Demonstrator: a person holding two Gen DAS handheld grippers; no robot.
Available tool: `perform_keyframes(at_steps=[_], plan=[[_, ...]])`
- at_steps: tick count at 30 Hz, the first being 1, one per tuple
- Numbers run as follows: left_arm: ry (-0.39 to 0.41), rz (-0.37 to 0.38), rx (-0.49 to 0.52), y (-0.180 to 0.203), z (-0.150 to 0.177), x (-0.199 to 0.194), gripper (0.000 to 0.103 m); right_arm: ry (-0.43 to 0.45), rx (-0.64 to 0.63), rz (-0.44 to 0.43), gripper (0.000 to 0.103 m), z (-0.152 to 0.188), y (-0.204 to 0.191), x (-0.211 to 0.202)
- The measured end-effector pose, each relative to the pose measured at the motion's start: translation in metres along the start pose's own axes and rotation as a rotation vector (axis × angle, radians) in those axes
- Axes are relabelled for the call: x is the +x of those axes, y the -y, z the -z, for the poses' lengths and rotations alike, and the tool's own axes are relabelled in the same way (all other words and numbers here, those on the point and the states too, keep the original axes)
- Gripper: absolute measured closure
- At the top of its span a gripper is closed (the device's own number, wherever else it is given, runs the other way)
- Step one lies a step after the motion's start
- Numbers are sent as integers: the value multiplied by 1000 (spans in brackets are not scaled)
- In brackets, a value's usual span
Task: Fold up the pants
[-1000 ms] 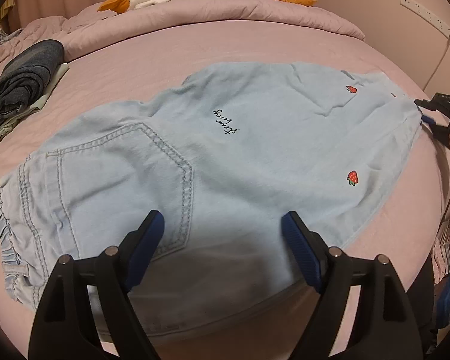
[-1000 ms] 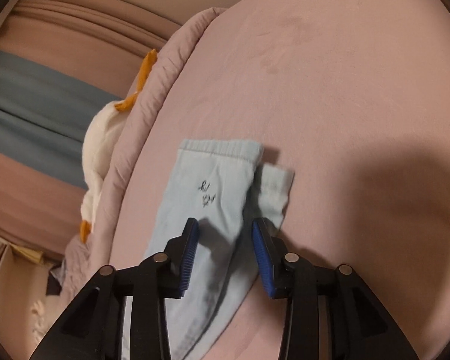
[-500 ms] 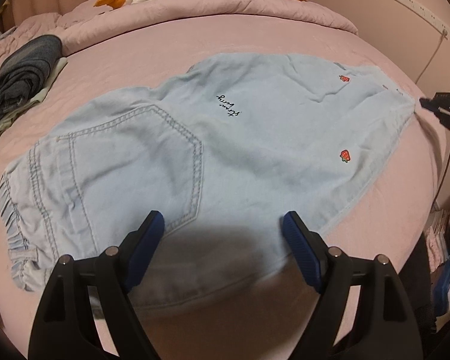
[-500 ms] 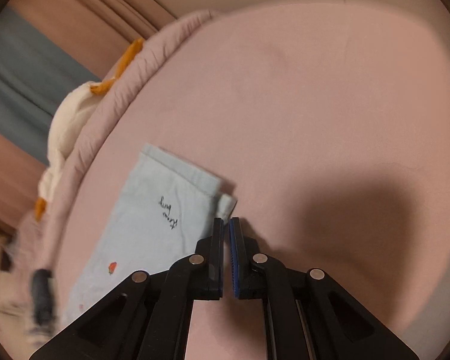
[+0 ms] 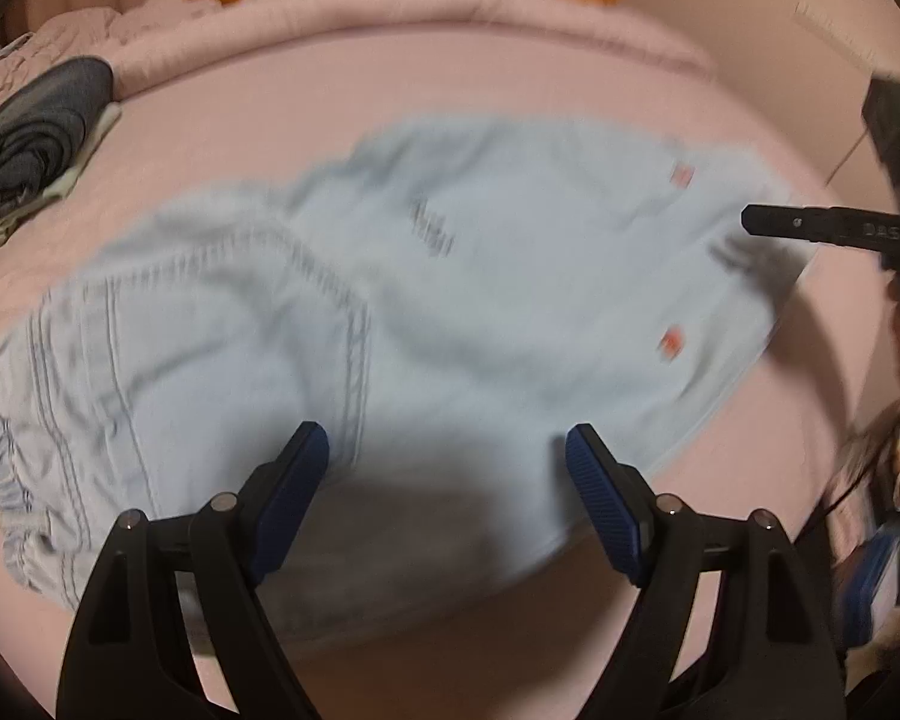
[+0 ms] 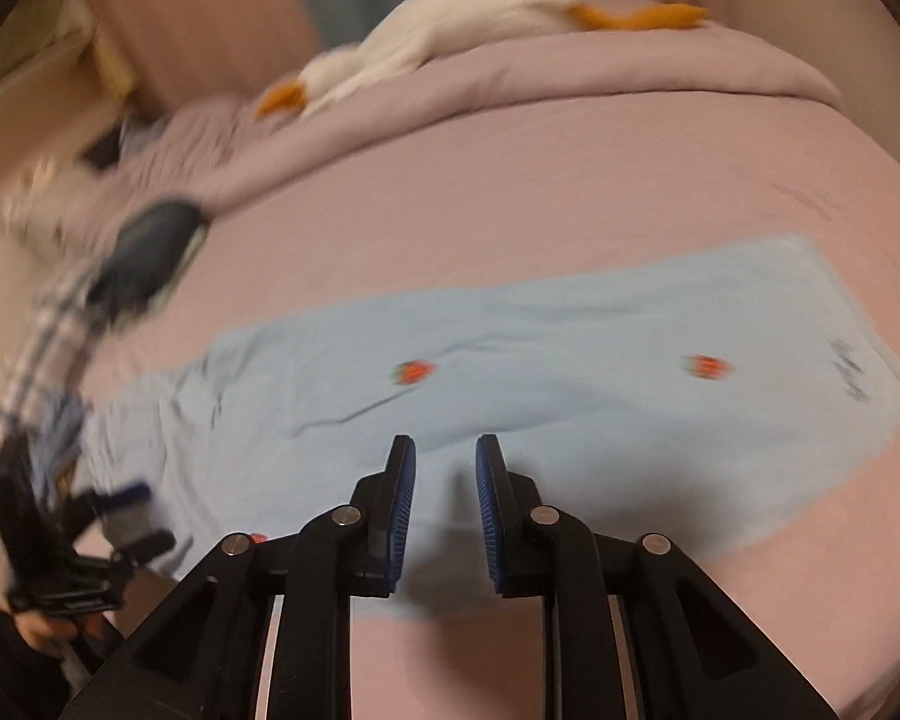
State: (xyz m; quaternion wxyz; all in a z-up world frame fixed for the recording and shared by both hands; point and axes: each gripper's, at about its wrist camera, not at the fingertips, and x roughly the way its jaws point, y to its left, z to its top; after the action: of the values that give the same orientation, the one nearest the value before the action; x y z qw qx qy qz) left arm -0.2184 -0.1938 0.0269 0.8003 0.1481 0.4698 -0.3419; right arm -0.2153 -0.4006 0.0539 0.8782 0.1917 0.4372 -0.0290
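The pink bed (image 5: 510, 78) fills most of both views. The light blue pants (image 5: 426, 324) lie flat on it, across the middle of each frame, with the pocket stitching toward the left in the left wrist view and small red strawberry marks (image 6: 415, 372) on the fabric. A white plush goose (image 6: 450, 30) with orange feet lies on the rolled blanket at the top of the frames. A pile of dark clothes (image 5: 36, 132) sits at the upper left of the left wrist view.

The left gripper (image 5: 447, 480) is at the lower centre of its frame, its blue pads wide apart above the near edge of the pants, nothing between them. The right gripper (image 6: 445, 504) is at the lower centre of its frame; its jaws have a narrow gap and are opening, with nothing between them, above the near edge of the pants.
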Motion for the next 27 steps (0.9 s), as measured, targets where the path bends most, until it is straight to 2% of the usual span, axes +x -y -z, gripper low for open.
perform_keyframes(at_steps=[2, 4, 5, 6, 7, 8, 10, 13, 16, 17, 18, 21, 22, 23, 24, 25, 26, 27], plan=[[11, -2, 45, 1, 9, -4, 21, -103, -97, 31, 83, 9, -21, 22], [1, 31, 37, -3, 19, -10, 21, -200, -214, 100, 83, 43, -36, 34], [3, 42, 45, -4, 23, -12, 21, -143, -306, 159, 83, 69, -45, 21], [9, 50, 62, -5, 28, -15, 21, -127, -357, 191, 83, 77, -51, 16], [11, 50, 75, -5, 31, -17, 21, -129, -417, 229, 83, 87, -58, 11], [12, 48, 84, -5, 34, -20, 21, -141, -422, 235, 83, 89, -59, 8], [22, 63, 79, -7, 34, -28, 21, -204, -398, 214, 80, 87, -53, 4], [88, 101, 24, -18, 26, -46, 21, -184, -347, 142, 78, 73, -53, -10], [141, 25, -23, -34, 10, -50, 21, -102, -335, 57, 76, 54, -66, -20], [148, -20, -48, -43, 5, -49, 21, -84, -338, 39, 71, 50, -71, -18], [158, -56, -86, -54, 0, -47, 21, -70, -339, 30, 68, 44, -77, -14], [181, -120, -194, -88, -6, -40, 21, -49, -344, -9, 68, 35, -99, 14], [166, -144, -224, -101, -2, -37, 21, -65, -340, -10, 68, 36, -104, 25], [132, -159, -258, -113, 2, -29, 25, -87, -340, -7, 67, 41, -109, 30], [109, -130, -289, -122, 9, -24, 30, -172, -343, -6, 64, 51, -113, 51], [127, -110, -284, -125, 13, -26, 30, -200, -377, 5, 59, 60, -121, 56], [145, -106, -255, -123, 17, -30, 29, -163, -422, 16, 52, 66, -127, 51], [139, -114, -223, -121, 21, -31, 29, -194, -496, 12, 46, 71, -135, 49]])
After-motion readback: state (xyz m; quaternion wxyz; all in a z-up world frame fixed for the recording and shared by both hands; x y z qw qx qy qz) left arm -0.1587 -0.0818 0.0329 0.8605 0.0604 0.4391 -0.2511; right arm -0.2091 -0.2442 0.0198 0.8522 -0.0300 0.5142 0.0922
